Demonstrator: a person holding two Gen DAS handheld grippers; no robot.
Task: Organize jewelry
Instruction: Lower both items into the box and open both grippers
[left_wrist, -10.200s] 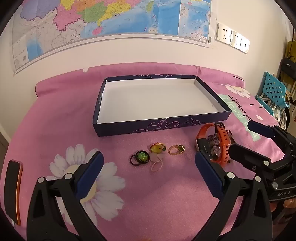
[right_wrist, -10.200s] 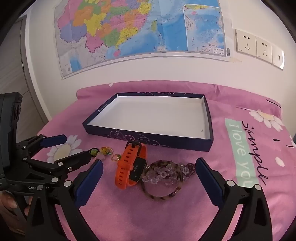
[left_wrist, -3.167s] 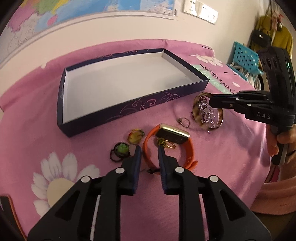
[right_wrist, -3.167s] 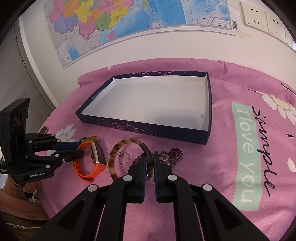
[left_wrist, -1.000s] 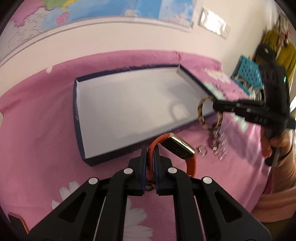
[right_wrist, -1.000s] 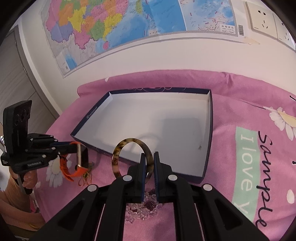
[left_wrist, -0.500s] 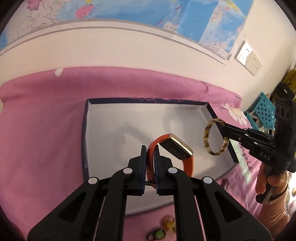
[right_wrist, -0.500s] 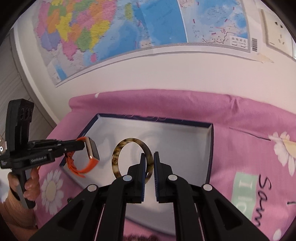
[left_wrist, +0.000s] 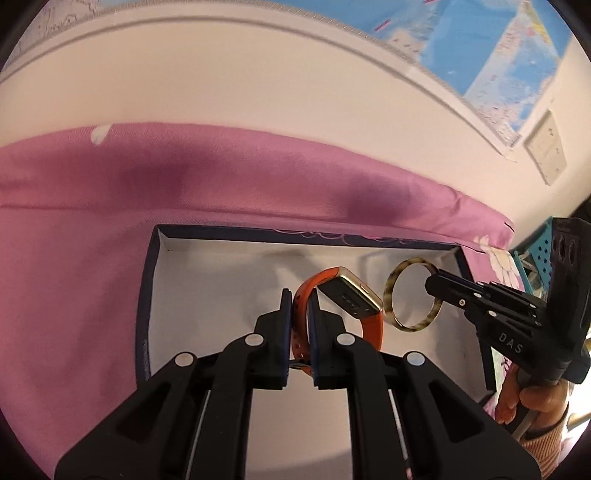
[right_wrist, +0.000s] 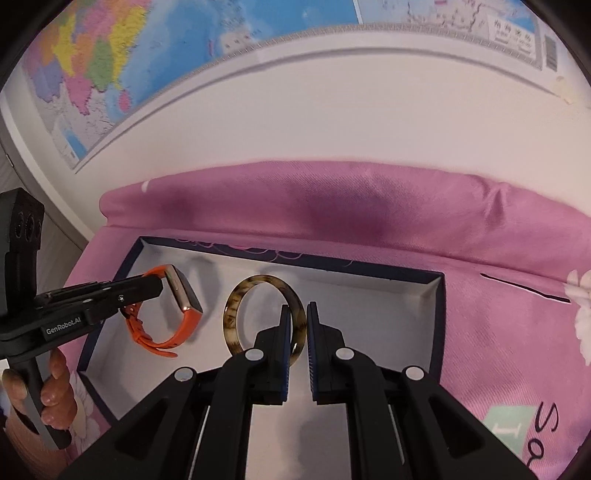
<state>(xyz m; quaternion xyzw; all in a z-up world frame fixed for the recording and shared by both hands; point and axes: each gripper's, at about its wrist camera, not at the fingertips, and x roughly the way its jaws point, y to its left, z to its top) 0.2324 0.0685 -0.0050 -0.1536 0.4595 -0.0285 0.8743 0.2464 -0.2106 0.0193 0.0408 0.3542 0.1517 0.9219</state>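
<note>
My left gripper (left_wrist: 299, 301) is shut on the strap of an orange watch (left_wrist: 371, 325) with a gold case, held in the air over the white floor of the dark blue box (left_wrist: 146, 295). In the right wrist view the same watch (right_wrist: 184, 325) hangs from the left gripper (right_wrist: 157, 286) above the box's left half. My right gripper (right_wrist: 297, 314) is shut on a tortoiseshell bangle (right_wrist: 232, 314), upright over the middle of the box (right_wrist: 437, 321). From the left wrist view the bangle (left_wrist: 391, 299) hangs just right of the watch, pinched by the right gripper (left_wrist: 432, 278).
The box lies on a pink cloth (right_wrist: 498, 295) with daisy prints and black lettering. A white wall with a coloured map (right_wrist: 110, 55) and a socket (left_wrist: 546, 153) stands close behind. A hand (right_wrist: 55, 384) grips the left tool's handle.
Both grippers have moved forward over the box, carrying the watch and the bangle from its near edge to above its floor. The rings and beads on the cloth have dropped out of view.
</note>
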